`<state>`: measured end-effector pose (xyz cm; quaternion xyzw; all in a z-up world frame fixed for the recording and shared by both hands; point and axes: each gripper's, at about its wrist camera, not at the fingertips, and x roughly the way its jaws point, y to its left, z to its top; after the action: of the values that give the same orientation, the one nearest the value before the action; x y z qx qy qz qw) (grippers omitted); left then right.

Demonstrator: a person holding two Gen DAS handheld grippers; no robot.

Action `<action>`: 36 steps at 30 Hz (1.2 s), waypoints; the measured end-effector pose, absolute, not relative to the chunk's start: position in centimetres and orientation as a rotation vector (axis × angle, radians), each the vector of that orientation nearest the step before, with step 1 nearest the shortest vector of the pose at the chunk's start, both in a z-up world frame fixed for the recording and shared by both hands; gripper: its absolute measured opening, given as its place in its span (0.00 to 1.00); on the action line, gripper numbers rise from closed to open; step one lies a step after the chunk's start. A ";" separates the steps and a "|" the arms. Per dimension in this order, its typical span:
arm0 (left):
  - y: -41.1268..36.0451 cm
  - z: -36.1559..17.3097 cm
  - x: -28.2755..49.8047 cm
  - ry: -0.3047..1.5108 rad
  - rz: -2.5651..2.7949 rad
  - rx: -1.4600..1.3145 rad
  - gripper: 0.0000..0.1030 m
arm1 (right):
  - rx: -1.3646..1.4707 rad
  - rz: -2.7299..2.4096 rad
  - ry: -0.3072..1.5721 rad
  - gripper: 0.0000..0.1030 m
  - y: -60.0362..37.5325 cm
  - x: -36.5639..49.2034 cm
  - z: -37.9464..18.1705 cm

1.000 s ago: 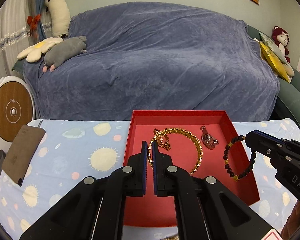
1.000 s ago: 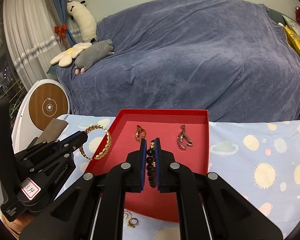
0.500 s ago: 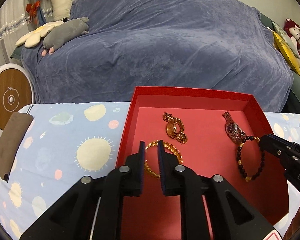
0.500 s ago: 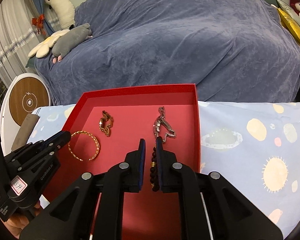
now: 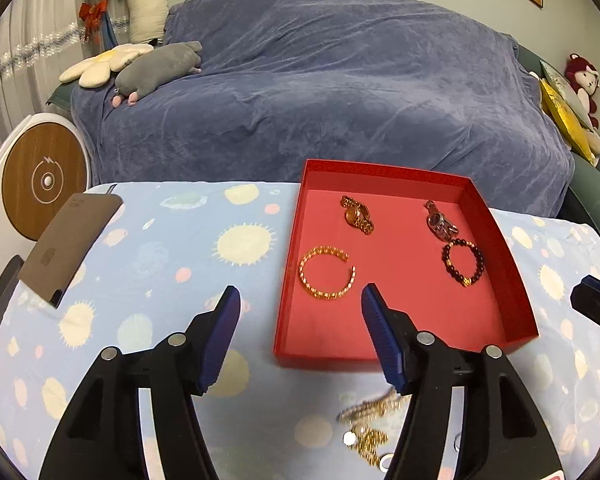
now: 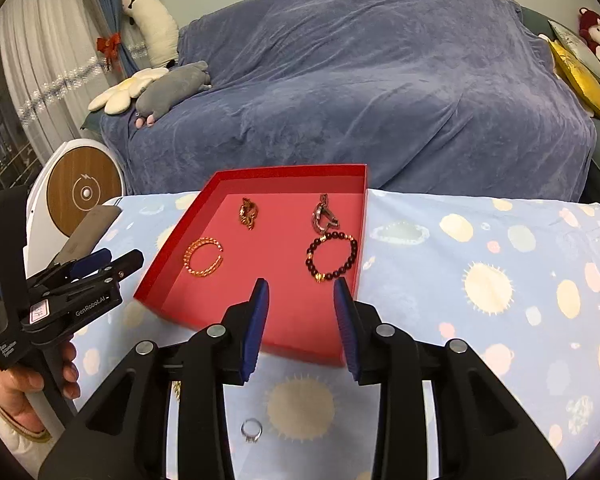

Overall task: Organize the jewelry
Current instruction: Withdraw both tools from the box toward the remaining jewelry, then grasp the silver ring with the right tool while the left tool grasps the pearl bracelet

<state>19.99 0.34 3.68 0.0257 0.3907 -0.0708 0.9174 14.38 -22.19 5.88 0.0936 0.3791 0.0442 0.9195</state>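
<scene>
Two grippers hang over the table's near edge, both empty: the left gripper (image 5: 300, 304) with jaws opening wide, the right gripper (image 6: 300, 300) opening less. A ring (image 6: 251, 430) lies on the tablecloth (image 6: 480, 320) below. Farther off, the red tray (image 5: 516, 280) holds a gold bangle (image 5: 327, 272), a beaded bracelet (image 5: 463, 261) and two watches (image 5: 356, 214). Behind it stands the covered sofa (image 5: 320, 92).

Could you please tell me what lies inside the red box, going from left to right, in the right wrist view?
Gold bangle → gold watch → silver watch → dark beaded bracelet, which lies nearer than the silver watch.
</scene>
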 end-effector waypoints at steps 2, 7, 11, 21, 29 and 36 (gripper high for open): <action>0.8 3.5 18.0 0.817 -0.152 0.041 0.63 | 0.191 0.099 0.785 0.32 -22.0 12.2 5.8; 1.2 2.1 14.0 0.836 -0.142 0.031 0.69 | 0.196 0.126 0.832 0.32 -20.9 8.8 3.7; 1.1 0.2 12.0 0.869 -0.155 0.042 0.71 | 0.179 0.150 0.899 0.32 -19.2 8.1 0.5; 1.8 -2.6 11.6 0.901 -0.176 0.081 0.71 | 0.067 0.179 0.957 0.32 -15.6 9.2 -3.5; 1.5 -2.5 12.2 0.902 -0.205 0.063 0.71 | 0.036 0.177 0.978 0.32 -14.9 9.9 -4.7; -0.8 -3.4 14.3 0.903 -0.248 0.088 0.71 | 0.027 0.172 0.976 0.28 -14.9 10.2 -4.8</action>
<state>14.25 -0.85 -3.43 0.0425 0.4352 -0.1194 0.8913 10.20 -14.90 -4.77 0.0128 0.4684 0.0823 0.8796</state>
